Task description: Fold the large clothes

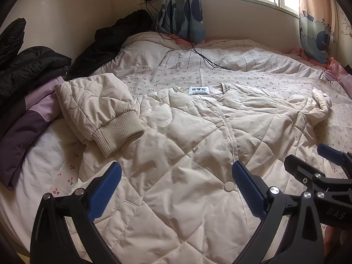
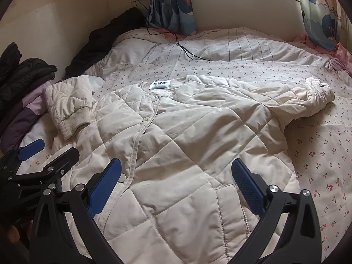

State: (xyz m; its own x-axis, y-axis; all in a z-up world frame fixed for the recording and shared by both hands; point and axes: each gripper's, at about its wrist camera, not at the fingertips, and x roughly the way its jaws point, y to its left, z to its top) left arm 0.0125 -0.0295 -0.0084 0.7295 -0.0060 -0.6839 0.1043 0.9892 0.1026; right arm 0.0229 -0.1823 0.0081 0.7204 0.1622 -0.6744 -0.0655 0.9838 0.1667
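A cream quilted jacket (image 1: 187,136) lies front-up and buttoned on the bed, collar label away from me; it also shows in the right wrist view (image 2: 187,136). Its left sleeve (image 1: 103,114) is folded inward, its ribbed cuff resting on the chest. Its right sleeve (image 2: 308,101) stretches out to the right. My left gripper (image 1: 176,176) is open and empty above the jacket's lower left front. My right gripper (image 2: 176,173) is open and empty above the lower right front. Each gripper shows at the edge of the other's view, the right (image 1: 312,160) and the left (image 2: 50,151).
The bed (image 2: 319,165) has a cherry-print cover. Black coats (image 1: 28,66) and a purple garment (image 1: 24,121) are piled at the left edge. A black charging cable (image 1: 198,52) runs from the wall socket across the bed's far side. Curtains (image 1: 182,11) and a window are behind.
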